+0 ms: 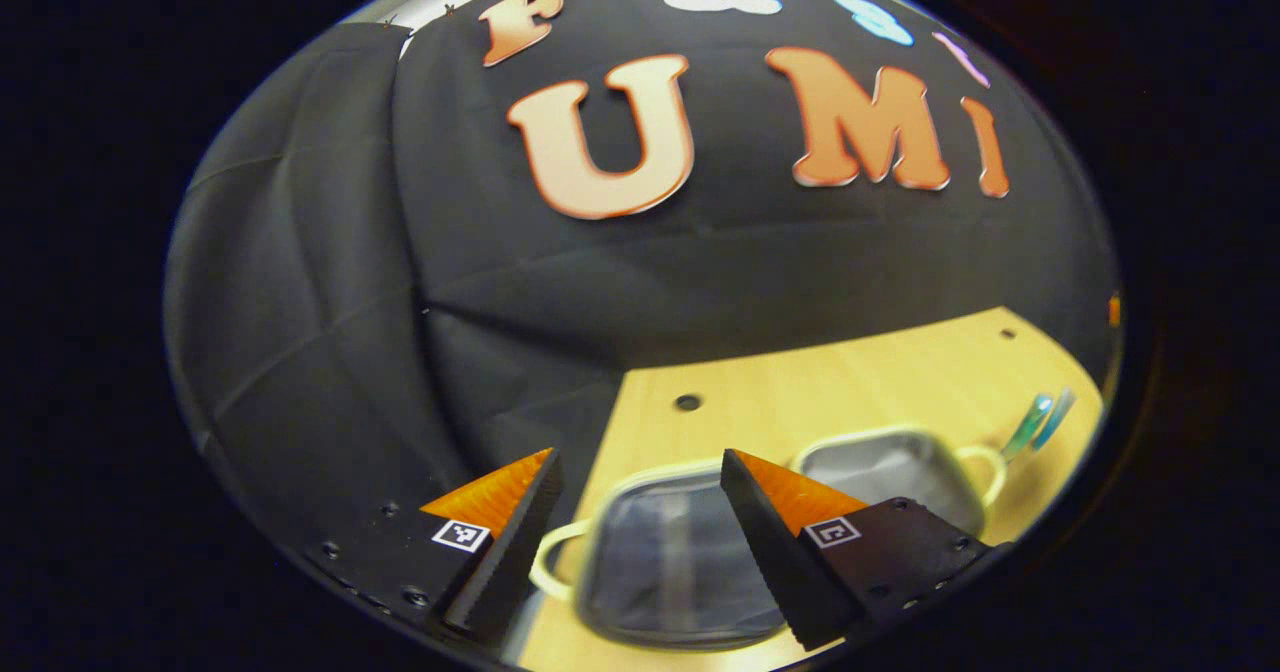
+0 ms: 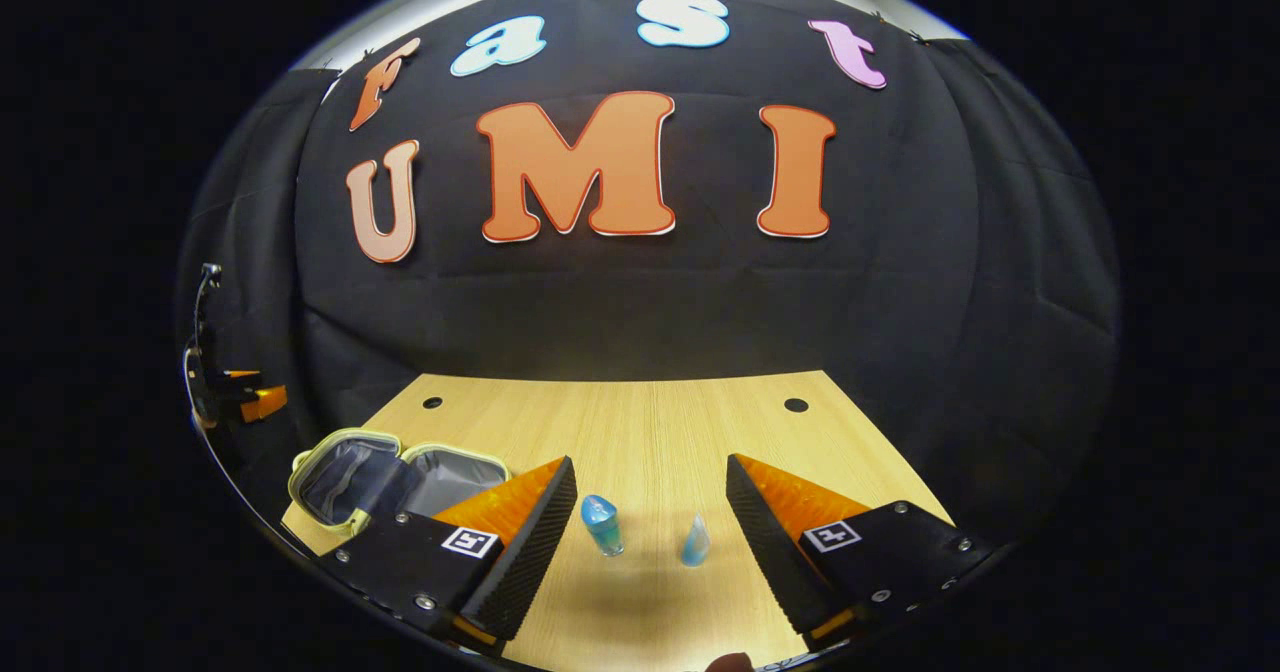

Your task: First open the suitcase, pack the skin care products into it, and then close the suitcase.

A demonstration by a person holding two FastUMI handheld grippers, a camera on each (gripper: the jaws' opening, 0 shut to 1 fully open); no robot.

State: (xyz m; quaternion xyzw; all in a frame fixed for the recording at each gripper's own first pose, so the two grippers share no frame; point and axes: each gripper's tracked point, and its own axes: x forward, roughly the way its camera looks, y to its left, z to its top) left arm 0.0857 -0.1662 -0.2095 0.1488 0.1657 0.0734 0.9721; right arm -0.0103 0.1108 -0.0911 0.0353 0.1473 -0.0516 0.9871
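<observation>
Hovering with fingers spread, right gripper (image 2: pixel 650 532) faces two skin care bottles (image 2: pixel 602 524) standing upright on the desk (image 2: pixel 640 432), just ahead between its fingers — nearer hand. Left gripper (image 1: pixel 635 522), also spread and empty, hangs over the open suitcase (image 1: pixel 680 572).

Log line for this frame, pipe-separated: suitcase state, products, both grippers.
suitcase: open on table | bottles: two, standing on table, unpacked | left gripper: open over suitcase | right gripper: open, facing bottles
</observation>
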